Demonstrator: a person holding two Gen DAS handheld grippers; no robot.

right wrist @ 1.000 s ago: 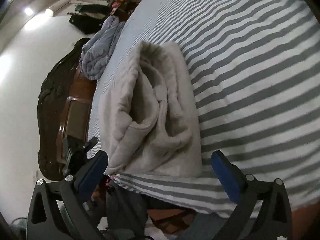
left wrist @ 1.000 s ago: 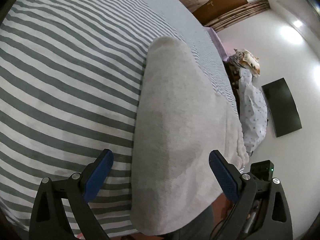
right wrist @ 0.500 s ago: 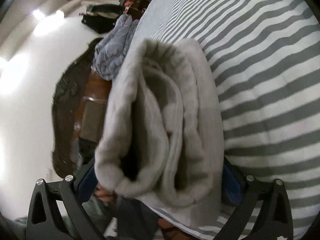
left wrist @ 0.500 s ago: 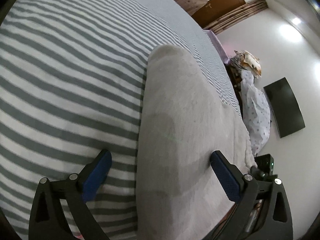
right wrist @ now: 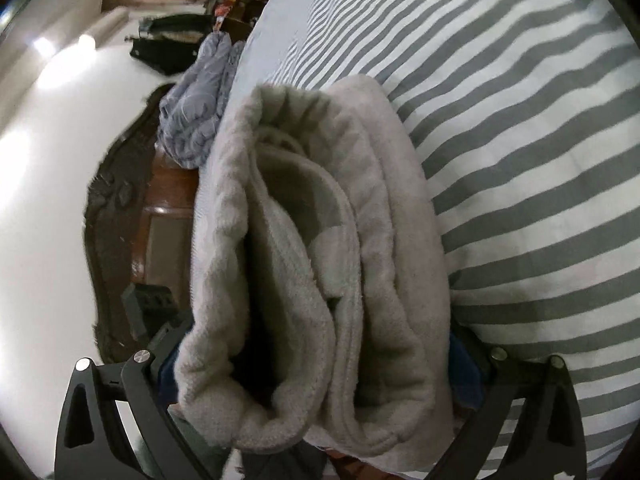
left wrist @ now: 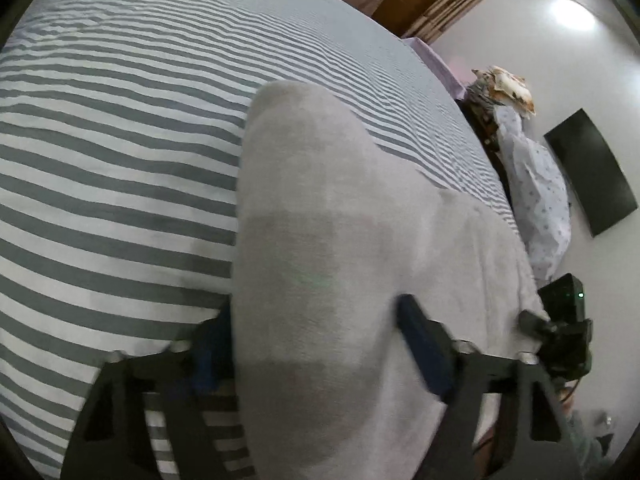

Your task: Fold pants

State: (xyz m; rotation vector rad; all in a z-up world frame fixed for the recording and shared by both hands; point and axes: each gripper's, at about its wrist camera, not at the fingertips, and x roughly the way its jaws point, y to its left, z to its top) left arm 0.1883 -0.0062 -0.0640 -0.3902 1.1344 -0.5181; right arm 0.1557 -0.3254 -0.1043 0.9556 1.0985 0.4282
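The folded light grey fleece pants (left wrist: pixel 344 240) lie on the grey and white striped bed (left wrist: pixel 120 160). My left gripper (left wrist: pixel 316 356) has closed on the near end of the bundle, one blue pad at each side of it. In the right wrist view the layered open end of the pants (right wrist: pixel 320 260) fills the middle. My right gripper (right wrist: pixel 316 368) is closed around that end, with its blue pads pressed against both sides and mostly hidden by the cloth.
The striped bed (right wrist: pixel 520 120) stretches away to the right. A crumpled blue-grey garment (right wrist: pixel 196 108) lies at the bed's edge by the dark wooden headboard (right wrist: pixel 120 208). A dotted white cloth (left wrist: pixel 540 184) and a black screen (left wrist: pixel 592 176) stand past the bed's far side.
Both grippers moved forward onto the folded pants and closed. The jaws were wide open around the bundle before, and now the pads press against its sides.
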